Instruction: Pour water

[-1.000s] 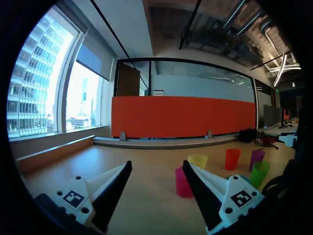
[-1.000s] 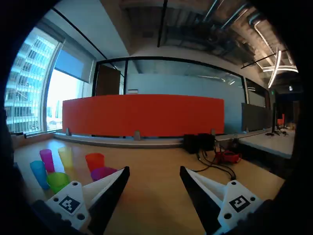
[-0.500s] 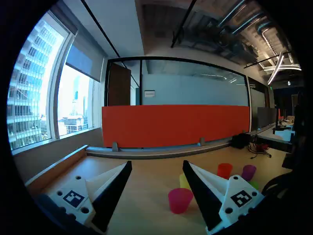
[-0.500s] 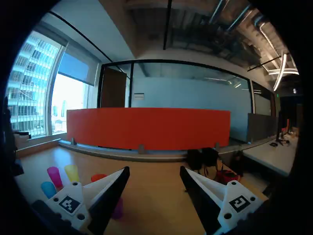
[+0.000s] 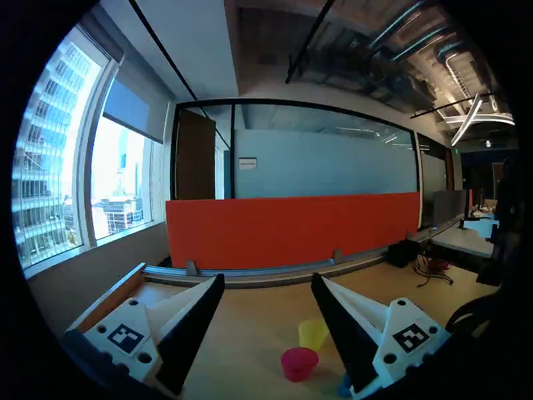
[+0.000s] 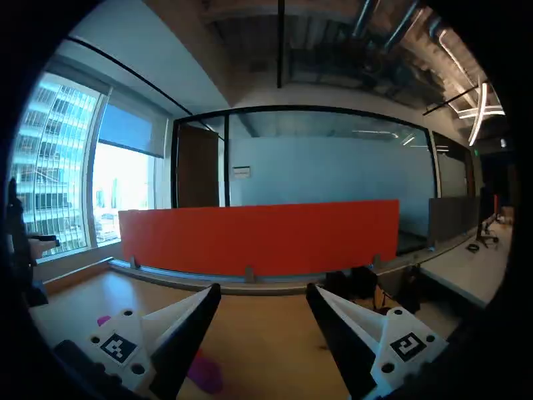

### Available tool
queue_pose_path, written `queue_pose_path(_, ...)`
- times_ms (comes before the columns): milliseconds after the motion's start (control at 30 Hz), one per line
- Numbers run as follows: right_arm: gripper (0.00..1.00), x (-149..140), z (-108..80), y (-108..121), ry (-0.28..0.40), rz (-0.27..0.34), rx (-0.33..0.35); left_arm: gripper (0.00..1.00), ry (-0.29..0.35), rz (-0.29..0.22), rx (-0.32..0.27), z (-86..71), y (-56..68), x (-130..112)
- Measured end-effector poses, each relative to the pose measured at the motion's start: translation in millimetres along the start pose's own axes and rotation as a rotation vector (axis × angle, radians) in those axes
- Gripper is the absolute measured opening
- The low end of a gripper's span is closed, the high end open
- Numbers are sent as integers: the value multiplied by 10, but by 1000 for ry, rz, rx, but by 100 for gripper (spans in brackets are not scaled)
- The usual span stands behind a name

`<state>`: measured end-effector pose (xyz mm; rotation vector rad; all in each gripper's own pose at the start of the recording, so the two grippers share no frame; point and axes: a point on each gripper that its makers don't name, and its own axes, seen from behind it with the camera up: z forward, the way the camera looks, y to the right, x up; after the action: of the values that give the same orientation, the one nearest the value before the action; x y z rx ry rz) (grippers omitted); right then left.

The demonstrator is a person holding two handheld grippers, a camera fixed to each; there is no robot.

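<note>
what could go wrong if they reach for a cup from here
The left tongs and right tongs are open, empty and aimed above the cups, so a reach down could miss.
The yellow cup and pink cup stand close together at the left gripper view's lower edge; grabbing one may tip the other.

The left claw and right claw have white fingers — black inner faces, square markers.

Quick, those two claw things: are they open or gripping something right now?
Left gripper: open, holding nothing.
Right gripper: open, holding nothing.
</note>
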<state>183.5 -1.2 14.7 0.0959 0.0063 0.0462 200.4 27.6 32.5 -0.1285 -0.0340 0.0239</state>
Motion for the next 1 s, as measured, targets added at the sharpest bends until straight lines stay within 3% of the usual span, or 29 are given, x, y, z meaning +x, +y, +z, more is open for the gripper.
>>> queue_pose_path(200,99,239,3,15,16,-2,13,97,13,0,-22,29,18,234)
queue_pose_path(467,99,212,3,8,-5,17,60,97,-6,-21,-121,84,248,224)
queue_pose_path(1000,99,317,-125,-620,-8,-38,367,97,-9,-36,-344,18,680,292)
